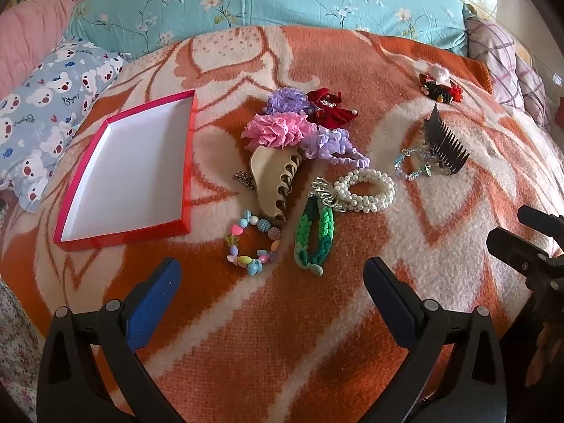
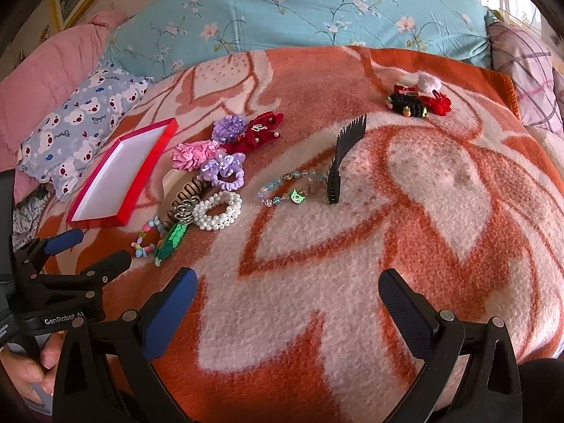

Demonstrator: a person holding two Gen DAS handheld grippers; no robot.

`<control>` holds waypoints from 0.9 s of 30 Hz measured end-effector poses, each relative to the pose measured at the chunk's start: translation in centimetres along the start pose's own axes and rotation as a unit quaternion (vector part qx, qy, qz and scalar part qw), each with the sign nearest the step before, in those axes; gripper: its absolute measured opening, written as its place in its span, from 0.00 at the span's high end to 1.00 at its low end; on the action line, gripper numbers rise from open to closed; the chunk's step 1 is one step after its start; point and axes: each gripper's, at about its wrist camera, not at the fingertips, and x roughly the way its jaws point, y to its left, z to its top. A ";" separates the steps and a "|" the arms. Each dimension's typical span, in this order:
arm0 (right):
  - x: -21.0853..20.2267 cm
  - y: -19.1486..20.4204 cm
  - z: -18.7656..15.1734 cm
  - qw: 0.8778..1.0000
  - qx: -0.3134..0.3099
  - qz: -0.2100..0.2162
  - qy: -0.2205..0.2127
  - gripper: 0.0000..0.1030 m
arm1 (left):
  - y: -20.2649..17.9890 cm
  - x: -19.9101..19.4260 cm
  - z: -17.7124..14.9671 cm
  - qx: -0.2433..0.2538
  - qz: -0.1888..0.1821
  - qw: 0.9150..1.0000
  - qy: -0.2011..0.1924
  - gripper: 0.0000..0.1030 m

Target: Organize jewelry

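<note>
Orange-and-cream patterned woollen blanket (image 1: 282, 335) over the bed, shallow red cardboard box with white inside (image 1: 130, 172) lying left, beige plastic claw clip (image 1: 271, 183) amid perhaps fabric scrunchies, white pearl bead bracelet (image 1: 366, 190) beside it, left gripper (image 1: 271, 282) and right gripper (image 2: 287, 292) above the blanket, jaws released, holding nothing.

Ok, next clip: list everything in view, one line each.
box: 1, red, white inside, empty, left on blanket
scrunchies: 3, pink and purple, centre pile
bow: 1, dark red, behind scrunchies
claw clip: 1, beige, centre
bracelets: 4, pearl, green, pastel, clear blue, scattered
comb: 1, black, on edge, right
clips: small cluster, red and black, far right
blanket: 1, orange and white
pillows: several, teal, pink, bear-print, behind
left tool: open, empty
right tool: open, empty
hand: 1, on left tool
</note>
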 end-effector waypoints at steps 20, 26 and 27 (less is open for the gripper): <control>0.0 0.1 0.1 1.000 -0.001 0.000 0.001 0.00 | -0.4 0.0 0.1 0.002 -0.001 1.000 -0.001 0.00; 0.0 0.1 0.1 1.000 -0.001 0.000 0.001 0.00 | -0.5 0.1 0.0 0.000 -0.002 1.000 0.001 0.00; 0.0 0.0 0.1 1.000 -0.001 0.000 0.001 0.00 | -0.6 0.2 0.0 0.000 -0.002 1.000 0.002 0.00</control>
